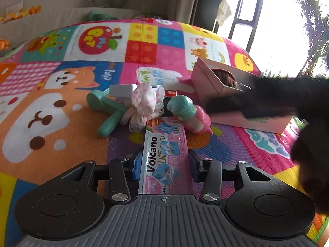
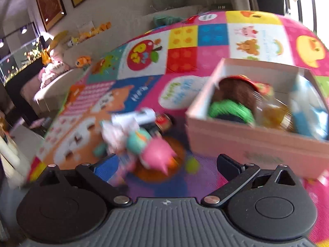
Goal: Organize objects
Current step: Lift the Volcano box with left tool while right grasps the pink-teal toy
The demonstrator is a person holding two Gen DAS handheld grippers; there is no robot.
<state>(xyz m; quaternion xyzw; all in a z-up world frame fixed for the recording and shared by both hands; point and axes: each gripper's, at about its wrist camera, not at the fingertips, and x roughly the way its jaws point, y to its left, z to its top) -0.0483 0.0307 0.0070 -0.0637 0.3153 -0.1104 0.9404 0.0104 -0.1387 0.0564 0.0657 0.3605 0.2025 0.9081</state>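
Note:
My left gripper (image 1: 165, 163) lies low on the play mat (image 1: 51, 123), and its blue pads (image 1: 137, 162) press the sides of a long pink "Volcano" box (image 1: 164, 154). Just beyond that box is a pile: a mint green handheld toy (image 1: 107, 107), a white charger block (image 1: 123, 90), a pink-and-white frilly scrunchie (image 1: 145, 103), a small red tin (image 1: 171, 93) and a mint-and-pink toy (image 1: 191, 113). My right gripper (image 2: 166, 162) hangs open with nothing between its fingers, in front of the blurred pile (image 2: 139, 138) and left of the open pink carton (image 2: 246, 144).
The pink carton (image 1: 207, 80) holds a brown furry item (image 2: 236, 90), something green (image 2: 230, 108), an amber jar (image 2: 271, 113) and a blue-white item (image 2: 308, 115). A dark blurred shape (image 1: 287, 103) covers its right side in the left wrist view. A sofa with plush toys (image 2: 92, 33) lies beyond the mat.

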